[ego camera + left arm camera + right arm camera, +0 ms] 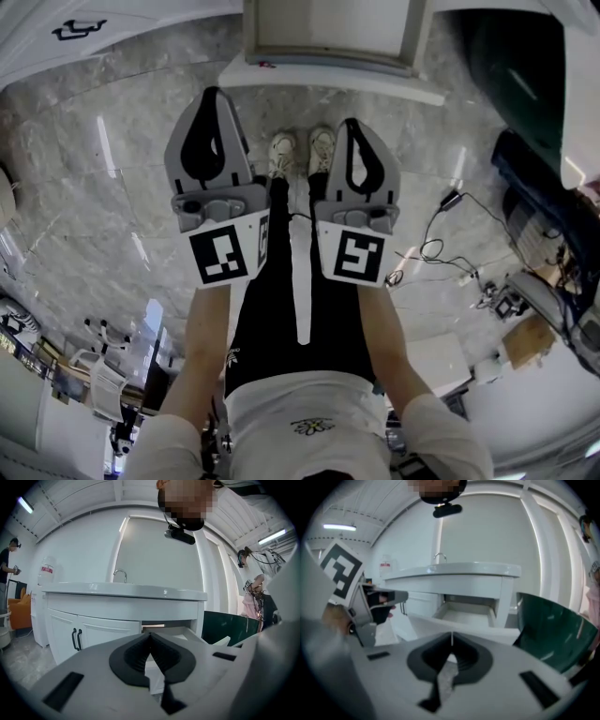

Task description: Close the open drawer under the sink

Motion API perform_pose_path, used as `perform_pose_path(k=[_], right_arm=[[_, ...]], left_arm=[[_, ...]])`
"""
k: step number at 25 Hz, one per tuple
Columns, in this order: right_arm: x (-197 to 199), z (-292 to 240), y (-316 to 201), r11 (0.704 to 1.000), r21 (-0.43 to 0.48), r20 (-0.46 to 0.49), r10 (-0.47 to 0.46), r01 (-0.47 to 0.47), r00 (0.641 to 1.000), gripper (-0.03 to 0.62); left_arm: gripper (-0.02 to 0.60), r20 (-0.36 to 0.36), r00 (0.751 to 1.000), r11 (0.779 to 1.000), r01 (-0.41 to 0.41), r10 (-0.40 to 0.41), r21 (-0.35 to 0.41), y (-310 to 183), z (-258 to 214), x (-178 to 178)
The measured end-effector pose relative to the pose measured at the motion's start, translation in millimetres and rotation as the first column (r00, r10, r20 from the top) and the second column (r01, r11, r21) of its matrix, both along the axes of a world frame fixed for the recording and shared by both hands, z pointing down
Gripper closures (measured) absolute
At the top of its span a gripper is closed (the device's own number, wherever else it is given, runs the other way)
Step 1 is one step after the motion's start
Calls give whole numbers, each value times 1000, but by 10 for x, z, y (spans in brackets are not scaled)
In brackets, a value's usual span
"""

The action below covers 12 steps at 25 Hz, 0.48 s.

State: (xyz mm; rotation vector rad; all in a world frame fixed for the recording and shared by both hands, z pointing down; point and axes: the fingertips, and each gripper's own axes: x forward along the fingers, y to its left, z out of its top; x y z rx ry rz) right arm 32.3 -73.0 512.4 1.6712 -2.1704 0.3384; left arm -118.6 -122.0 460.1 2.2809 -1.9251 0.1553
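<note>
The open white drawer (328, 37) juts out from the vanity at the top of the head view; it shows under the sink counter (454, 571) as a shallow empty tray (466, 613). My left gripper (214, 94) and right gripper (352, 122) hang side by side in front of it, short of the drawer front, with nothing in either. The left gripper (150, 633) has its jaws touching at the tip, and part of the drawer (176, 631) shows behind them. The right gripper (451, 634) is likewise shut and aimed at the drawer.
Cabinet doors with black handles (76, 639) stand left of the drawer. A dark green panel (553, 630) stands to its right. Cables (441, 248) lie on the marble floor at the right. An orange chair (21, 611) and other people stand off to the sides.
</note>
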Motion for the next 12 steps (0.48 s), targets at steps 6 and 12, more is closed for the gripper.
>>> perform_pose_path(k=[6,12], right_arm=[[57,250,-113,999,-35,-31,28,-29,999,563],[48,704,-129,985,-165,7,55,-53,998,563]], left_arm=[[561,15,1000,1000,-3,3,-2,-19,9,-27],[561,6,999,999,35,-34,-22,33,85,-116]])
